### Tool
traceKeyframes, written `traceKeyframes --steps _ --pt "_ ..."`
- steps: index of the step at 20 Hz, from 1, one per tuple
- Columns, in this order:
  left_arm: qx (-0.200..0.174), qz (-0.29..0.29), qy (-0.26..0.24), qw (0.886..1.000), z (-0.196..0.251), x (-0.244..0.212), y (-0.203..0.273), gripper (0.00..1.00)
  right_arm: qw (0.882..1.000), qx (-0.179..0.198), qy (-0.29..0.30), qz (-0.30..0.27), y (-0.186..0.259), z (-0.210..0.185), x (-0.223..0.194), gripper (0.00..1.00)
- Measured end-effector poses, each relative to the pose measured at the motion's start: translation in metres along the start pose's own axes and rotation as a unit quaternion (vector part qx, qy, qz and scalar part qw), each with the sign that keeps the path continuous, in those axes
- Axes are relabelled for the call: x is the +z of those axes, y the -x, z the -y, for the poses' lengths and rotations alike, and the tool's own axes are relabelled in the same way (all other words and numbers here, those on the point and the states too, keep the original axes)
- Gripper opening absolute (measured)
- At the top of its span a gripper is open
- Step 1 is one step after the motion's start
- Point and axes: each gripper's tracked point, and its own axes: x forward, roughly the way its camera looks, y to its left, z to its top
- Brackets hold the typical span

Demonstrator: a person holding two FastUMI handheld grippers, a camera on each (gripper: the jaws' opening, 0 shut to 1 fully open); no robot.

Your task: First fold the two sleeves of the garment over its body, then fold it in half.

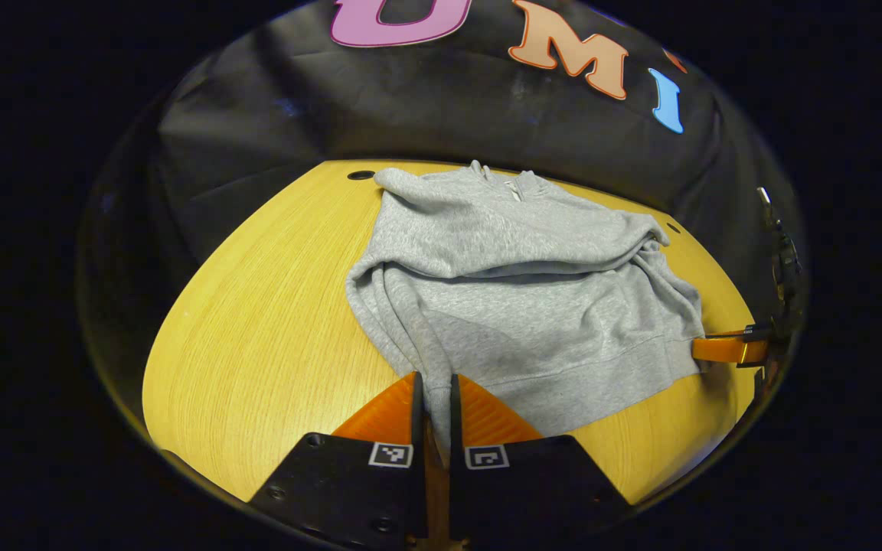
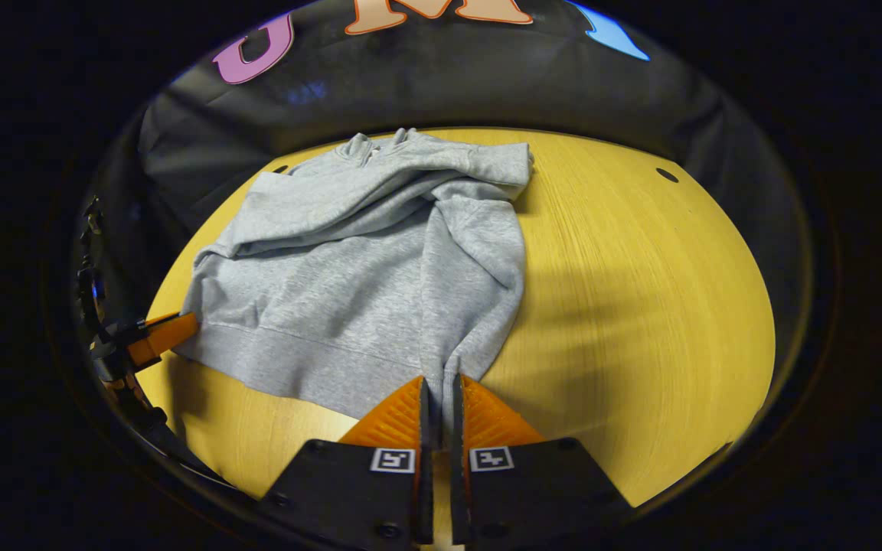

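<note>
Pinching the hem corners, both grippers, left (image 1: 433,398) and right (image 2: 439,399), are clamped on the hoodie (image 1: 517,291), which lies sleeves-folded toward the table's (image 1: 257,337) 12 o'clock edge. Soft, floppy and light, it likely needs lifting by both corners together.

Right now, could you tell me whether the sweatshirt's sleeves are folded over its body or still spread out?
Folded over: both sleeves lie across the grey sweatshirt, none on the table. It is not yet halved.
</note>
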Motion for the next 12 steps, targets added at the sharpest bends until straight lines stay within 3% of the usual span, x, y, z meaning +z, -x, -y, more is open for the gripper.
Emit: traceKeyframes --steps 1,2,12 --pt "-0.002 -0.002 0.006 1.0 0.0 0.001 0.0 0.06 1.0 -0.001 -0.002 -0.002 -0.004 0.0 0.001 0.12" --pt "-0.004 -0.01 0.011 1.0 0.0 0.0 -0.001 0.01 1.0 0.001 0.001 -0.005 0.0 0.0 0.001 0.04" --pt "-0.02 -0.049 0.012 0.999 0.004 0.005 0.012 0.0 0.998 0.05 -0.038 -0.023 0.009 0.001 0.009 0.04"
